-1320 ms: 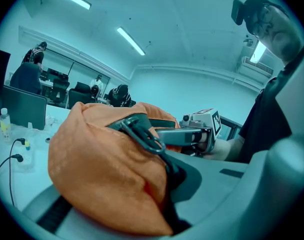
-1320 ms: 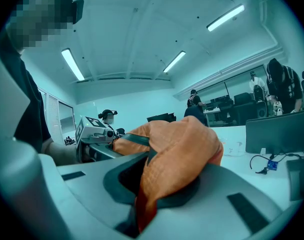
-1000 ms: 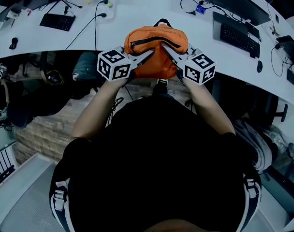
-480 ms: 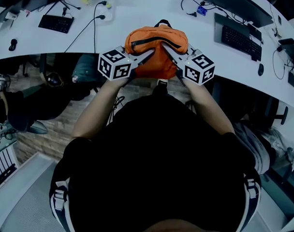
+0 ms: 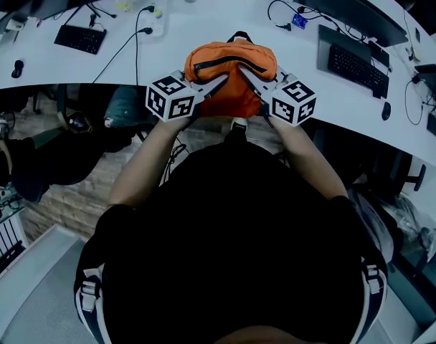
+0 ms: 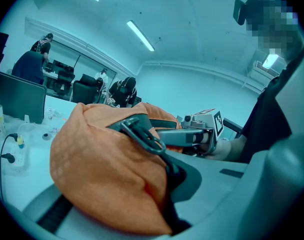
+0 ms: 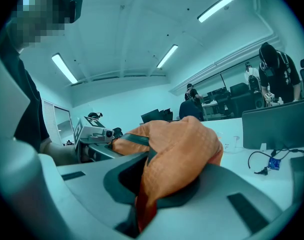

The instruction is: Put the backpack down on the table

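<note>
Left hand-held gripper (image 5: 219, 82) and right hand-held gripper (image 5: 245, 74) clamp the orange backpack (image 5: 229, 54) at the curved white table (image 5: 204, 24).

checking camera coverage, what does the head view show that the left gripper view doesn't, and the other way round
Only the head view: keyboards, a mouse, and the marker cube of the left gripper. Only the left gripper view: ceiling lights and people at the back of the room. Both: the orange backpack, the right gripper shut on it, and the white table.
</note>
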A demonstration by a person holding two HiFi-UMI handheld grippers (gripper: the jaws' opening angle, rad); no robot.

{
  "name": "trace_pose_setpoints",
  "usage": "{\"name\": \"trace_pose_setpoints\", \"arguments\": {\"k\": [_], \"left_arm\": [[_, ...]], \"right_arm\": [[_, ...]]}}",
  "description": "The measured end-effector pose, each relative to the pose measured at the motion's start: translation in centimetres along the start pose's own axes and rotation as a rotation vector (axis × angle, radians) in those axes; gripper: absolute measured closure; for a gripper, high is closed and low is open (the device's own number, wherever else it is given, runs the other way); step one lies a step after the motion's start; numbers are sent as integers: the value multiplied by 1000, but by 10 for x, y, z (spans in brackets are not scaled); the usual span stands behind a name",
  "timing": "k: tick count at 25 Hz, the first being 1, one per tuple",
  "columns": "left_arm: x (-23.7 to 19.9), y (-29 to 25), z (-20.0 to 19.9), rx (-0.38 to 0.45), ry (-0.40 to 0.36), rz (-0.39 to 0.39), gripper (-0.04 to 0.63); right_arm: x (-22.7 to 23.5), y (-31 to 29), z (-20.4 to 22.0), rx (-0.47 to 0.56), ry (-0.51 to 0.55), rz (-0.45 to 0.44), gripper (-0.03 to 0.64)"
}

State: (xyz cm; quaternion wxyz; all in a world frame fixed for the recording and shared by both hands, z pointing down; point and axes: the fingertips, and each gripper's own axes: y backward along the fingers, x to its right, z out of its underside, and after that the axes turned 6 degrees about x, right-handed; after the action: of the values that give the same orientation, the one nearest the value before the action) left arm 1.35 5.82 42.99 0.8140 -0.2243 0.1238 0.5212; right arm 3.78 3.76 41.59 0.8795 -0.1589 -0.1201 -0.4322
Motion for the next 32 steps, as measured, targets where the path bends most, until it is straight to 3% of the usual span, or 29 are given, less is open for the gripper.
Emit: {"name": "trace_pose_setpoints", "arguments": {"k": [13, 32], "left_arm": [[-26, -35, -7, -26, 28, -8, 557], [-63, -90, -28, -20, 46, -86, 560]], "right_arm": [[43, -6, -2, -21, -35, -21, 574], [109, -16, -18, -31, -49, -113, 574]]}}
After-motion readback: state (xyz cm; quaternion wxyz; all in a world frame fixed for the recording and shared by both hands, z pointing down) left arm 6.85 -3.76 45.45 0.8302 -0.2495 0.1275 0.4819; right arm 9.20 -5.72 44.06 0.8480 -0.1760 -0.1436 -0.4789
